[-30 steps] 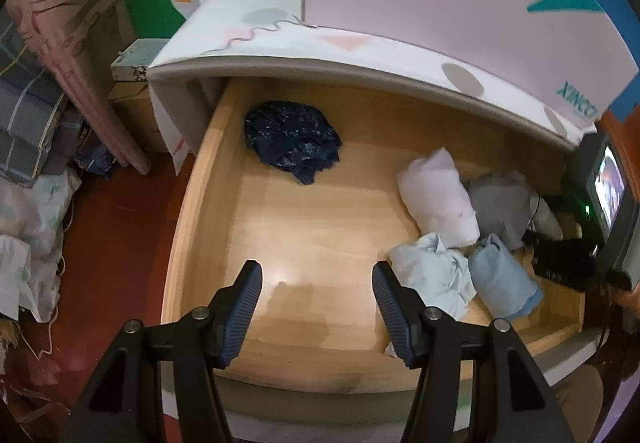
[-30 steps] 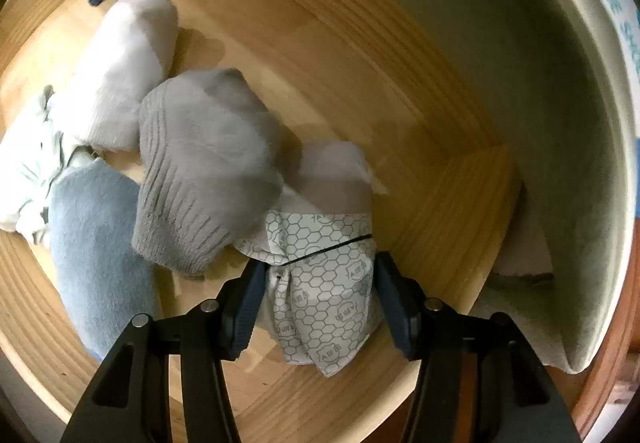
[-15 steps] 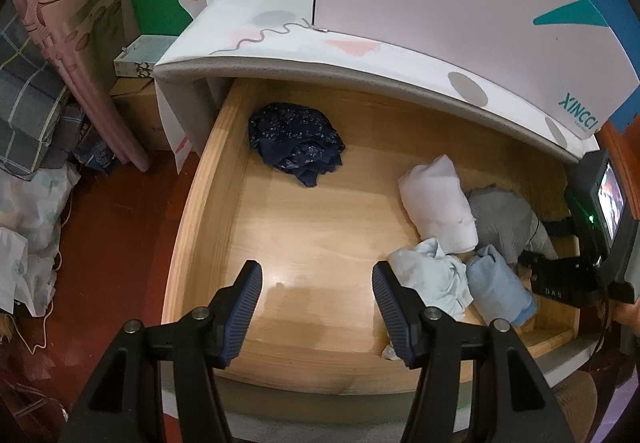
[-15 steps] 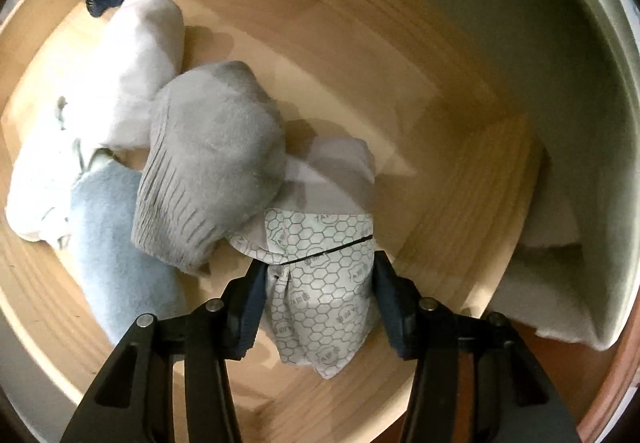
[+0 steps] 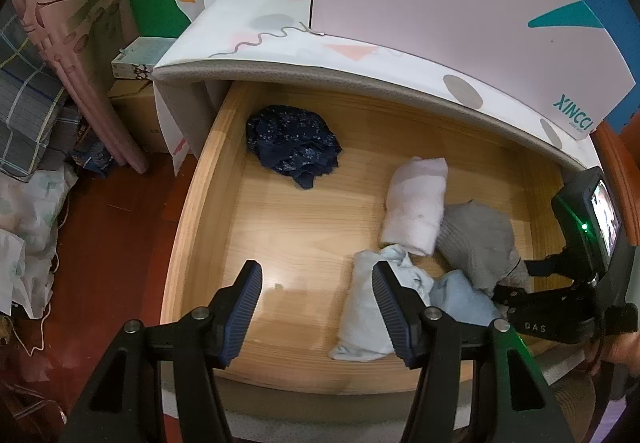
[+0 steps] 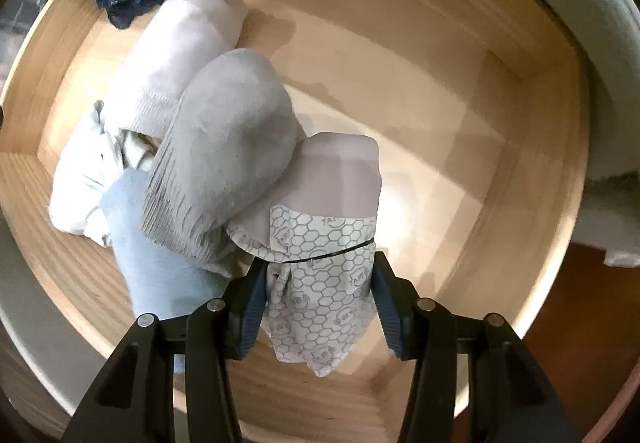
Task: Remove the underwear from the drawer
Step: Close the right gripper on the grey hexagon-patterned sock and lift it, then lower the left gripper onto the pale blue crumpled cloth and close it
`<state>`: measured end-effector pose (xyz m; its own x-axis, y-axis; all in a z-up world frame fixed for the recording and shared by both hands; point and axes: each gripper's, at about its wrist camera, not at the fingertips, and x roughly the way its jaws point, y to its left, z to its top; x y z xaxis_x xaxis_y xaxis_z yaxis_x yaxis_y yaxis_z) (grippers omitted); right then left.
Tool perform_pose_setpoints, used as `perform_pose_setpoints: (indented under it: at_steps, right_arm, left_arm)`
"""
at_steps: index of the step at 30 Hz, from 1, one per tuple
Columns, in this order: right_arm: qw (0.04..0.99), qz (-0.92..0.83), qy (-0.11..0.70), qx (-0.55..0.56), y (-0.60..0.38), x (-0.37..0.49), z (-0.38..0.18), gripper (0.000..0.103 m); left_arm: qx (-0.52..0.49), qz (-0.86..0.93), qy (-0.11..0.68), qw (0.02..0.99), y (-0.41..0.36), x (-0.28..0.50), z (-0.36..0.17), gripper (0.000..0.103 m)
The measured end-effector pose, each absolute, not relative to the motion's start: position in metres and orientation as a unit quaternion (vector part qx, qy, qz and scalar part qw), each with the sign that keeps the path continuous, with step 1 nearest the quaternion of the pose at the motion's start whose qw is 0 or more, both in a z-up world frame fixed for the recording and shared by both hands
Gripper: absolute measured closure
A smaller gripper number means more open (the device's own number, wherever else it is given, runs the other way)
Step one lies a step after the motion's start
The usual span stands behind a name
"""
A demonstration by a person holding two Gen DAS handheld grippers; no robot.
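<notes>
Right gripper (image 6: 320, 291) fingers clamped on honeycomb-print underwear (image 6: 320, 295), near right corner of drawer (image 6: 520, 147) | left gripper (image 5: 316, 307) fingers wide, hovering over bare drawer floor

Folded underwear (image 5: 416, 209) bunched at the drawer's (image 5: 200, 203) right, one crumpled piece (image 5: 294, 145) rear-left.
</notes>
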<state>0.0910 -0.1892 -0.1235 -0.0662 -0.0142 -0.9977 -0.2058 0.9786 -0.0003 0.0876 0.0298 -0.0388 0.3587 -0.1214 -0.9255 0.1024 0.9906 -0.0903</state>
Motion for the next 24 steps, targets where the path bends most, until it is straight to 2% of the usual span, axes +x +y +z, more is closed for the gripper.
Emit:
perform_pose_setpoints:
  at_steps: [15, 24]
  right_arm:
    - [0.684, 0.050, 0.727, -0.029, -0.206, 0.096, -0.115, 0.059]
    - [0.680, 0.010, 0.733, -0.031, -0.248, 0.093, -0.116, 0.059]
  left_arm:
    - [-0.008, -0.106, 0.629, 0.770, 0.019, 0.099, -0.069, 0.044]
    - [0.029, -0.110, 0.658, 0.745, 0.008, 0.107, -0.088, 0.044]
